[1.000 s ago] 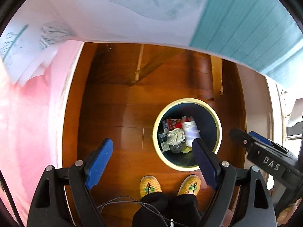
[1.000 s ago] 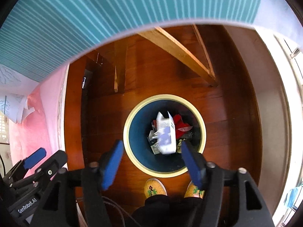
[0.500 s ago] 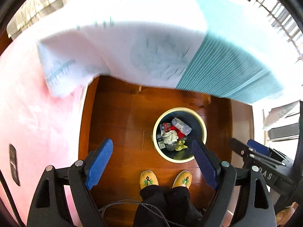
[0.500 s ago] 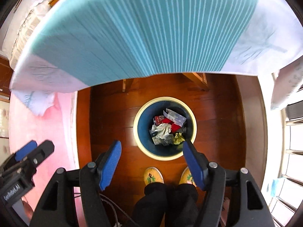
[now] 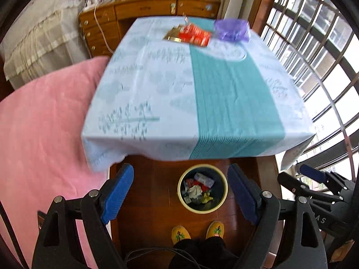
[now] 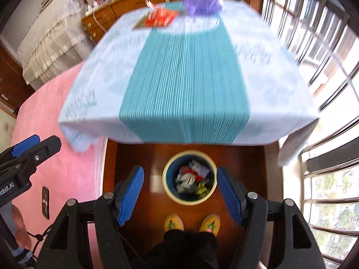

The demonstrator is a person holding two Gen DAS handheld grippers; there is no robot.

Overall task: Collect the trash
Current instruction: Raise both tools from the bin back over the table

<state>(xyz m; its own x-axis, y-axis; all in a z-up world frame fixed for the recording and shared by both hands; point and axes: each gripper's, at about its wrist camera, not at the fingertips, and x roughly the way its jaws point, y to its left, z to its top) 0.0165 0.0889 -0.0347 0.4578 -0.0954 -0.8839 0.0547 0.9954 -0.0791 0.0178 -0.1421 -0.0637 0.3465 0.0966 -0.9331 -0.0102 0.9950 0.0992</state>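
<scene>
A round dark-blue bin with a cream rim (image 5: 203,210) (image 6: 167,187) stands on the wooden floor below the table edge, holding several pieces of crumpled trash (image 5: 197,189) (image 6: 193,178). A red wrapper (image 5: 194,35) (image 6: 160,18), a gold packet (image 5: 172,34) and a purple bag (image 5: 231,29) (image 6: 203,4) lie at the table's far end. My left gripper (image 5: 180,192) is open and empty, high above the floor. My right gripper (image 6: 180,194) is open and empty too.
The table carries a pale cloth with a teal stripe (image 5: 224,98) (image 6: 186,85). A pink bed (image 5: 40,130) lies left. A wooden dresser (image 5: 145,9) stands behind; barred windows (image 5: 318,51) are right. My yellow slippers (image 5: 179,235) stand by the bin.
Both grippers rose from just over the bin to above table height and tilted up, so the tabletop and room came into view. The white carton settled among the trash.
</scene>
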